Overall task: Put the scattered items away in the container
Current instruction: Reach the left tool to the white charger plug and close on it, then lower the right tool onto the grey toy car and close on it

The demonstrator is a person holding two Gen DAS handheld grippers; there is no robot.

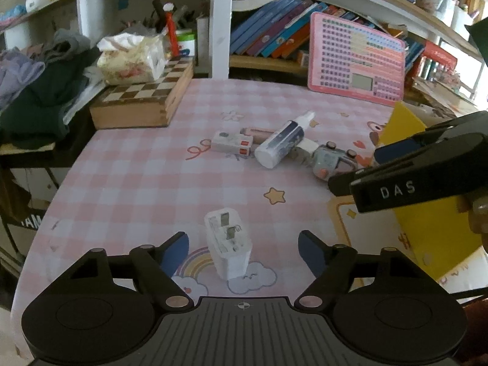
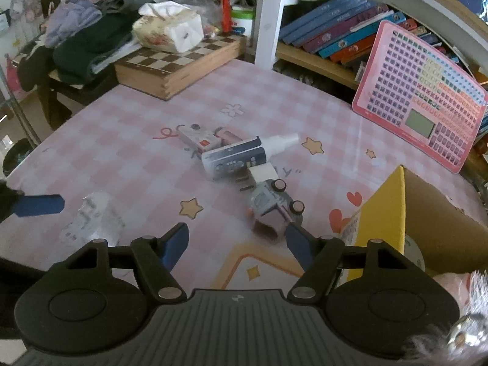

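Note:
A white charger plug (image 1: 228,244) stands upright on the pink checked tablecloth, between the fingers of my left gripper (image 1: 244,250). The gripper is open, with a gap on each side of the plug. My right gripper (image 2: 238,244) is open too and holds nothing. A small grey and pink toy (image 2: 271,210) lies just ahead of its right finger. Farther back lie a spray bottle (image 2: 241,155), a small white box (image 2: 198,138), a pink tube (image 2: 227,135) and a white cube (image 2: 263,172). The yellow cardboard box (image 2: 393,213) stands at the right.
A wooden chessboard box (image 1: 143,97) with a tissue pack (image 1: 131,58) sits at the back left, beside a pile of clothes (image 1: 39,91). A pink toy keyboard (image 1: 357,61) leans against the bookshelf. My right gripper (image 1: 357,167) reaches in from the right.

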